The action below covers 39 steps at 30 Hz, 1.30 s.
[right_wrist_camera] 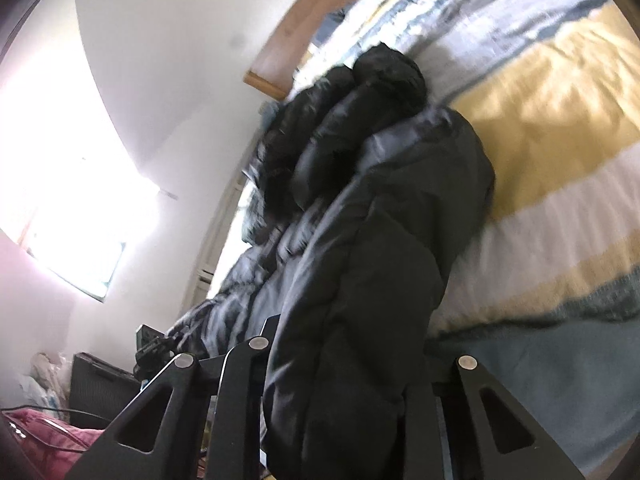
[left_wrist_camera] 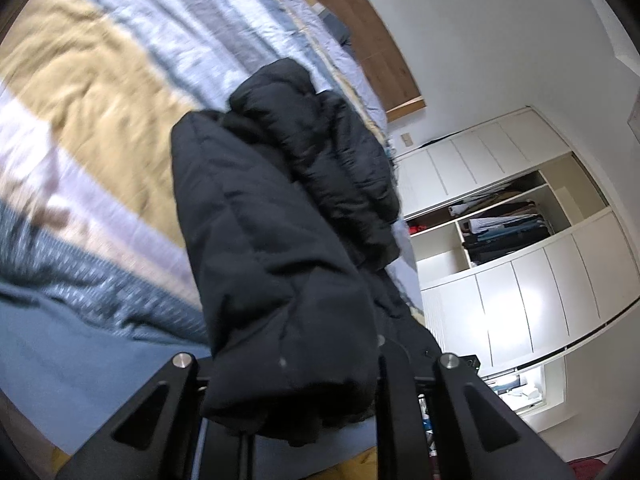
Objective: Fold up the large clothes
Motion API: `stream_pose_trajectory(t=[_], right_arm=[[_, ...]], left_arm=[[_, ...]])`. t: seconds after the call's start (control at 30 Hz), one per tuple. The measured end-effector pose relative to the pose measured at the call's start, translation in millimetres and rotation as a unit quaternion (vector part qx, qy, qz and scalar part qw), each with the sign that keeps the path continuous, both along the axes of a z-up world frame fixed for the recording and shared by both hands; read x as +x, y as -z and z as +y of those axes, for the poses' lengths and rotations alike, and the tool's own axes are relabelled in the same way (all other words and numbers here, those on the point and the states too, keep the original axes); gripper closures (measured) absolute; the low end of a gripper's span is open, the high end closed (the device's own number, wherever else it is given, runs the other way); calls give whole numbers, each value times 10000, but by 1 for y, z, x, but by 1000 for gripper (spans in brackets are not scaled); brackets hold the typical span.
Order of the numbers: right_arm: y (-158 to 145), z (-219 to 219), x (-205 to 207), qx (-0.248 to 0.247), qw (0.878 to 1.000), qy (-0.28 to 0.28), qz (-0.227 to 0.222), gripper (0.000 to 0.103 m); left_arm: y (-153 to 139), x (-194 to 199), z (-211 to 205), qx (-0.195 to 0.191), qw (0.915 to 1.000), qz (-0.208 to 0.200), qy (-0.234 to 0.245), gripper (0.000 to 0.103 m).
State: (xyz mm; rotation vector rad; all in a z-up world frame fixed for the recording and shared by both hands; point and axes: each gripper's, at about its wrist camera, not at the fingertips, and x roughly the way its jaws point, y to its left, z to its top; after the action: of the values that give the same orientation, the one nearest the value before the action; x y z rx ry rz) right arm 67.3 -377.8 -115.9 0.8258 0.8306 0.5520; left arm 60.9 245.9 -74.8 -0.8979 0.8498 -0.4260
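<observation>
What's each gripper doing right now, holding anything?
Left gripper: shut on the black puffer jacket, above the striped bed.
Right gripper: shut on the same jacket.

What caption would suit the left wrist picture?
Left gripper holds a black puffer jacket above a striped bedspread, open wardrobe behind.

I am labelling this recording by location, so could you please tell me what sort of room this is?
Most likely a home bedroom. A bed with a striped yellow, white and blue quilt fills both views, a white built-in wardrobe has an open section stacked with folded clothes, and a black padded coat lies across the bed.
</observation>
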Motion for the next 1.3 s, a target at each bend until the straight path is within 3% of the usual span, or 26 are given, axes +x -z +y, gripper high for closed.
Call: stream_pose_trajectory(t=[0.3,0.6,0.9,1.13,1.3], right_arm=[[-42,-11,39,590,9958,52,-694,82],[-62,-37,76,929,9905,461,-903,82],[-81,-47,115,1237,9858,528,-1004,82],[-93,-52,154,1366,9828,668,-1044,81],[-101,-50,199,1100,9855,841,-985,79]], left_arm=[[-72,37,-14,-67,9992,-398,-19,88],[-123,89,-13,-286,9973,-667,-66,88],[-140,133,-6,-445,9972,-603,-75,88],[-148,182,10,-532,9963,-554,-390,88],[-147,225,22,-327,9965,-437,-640,88]])
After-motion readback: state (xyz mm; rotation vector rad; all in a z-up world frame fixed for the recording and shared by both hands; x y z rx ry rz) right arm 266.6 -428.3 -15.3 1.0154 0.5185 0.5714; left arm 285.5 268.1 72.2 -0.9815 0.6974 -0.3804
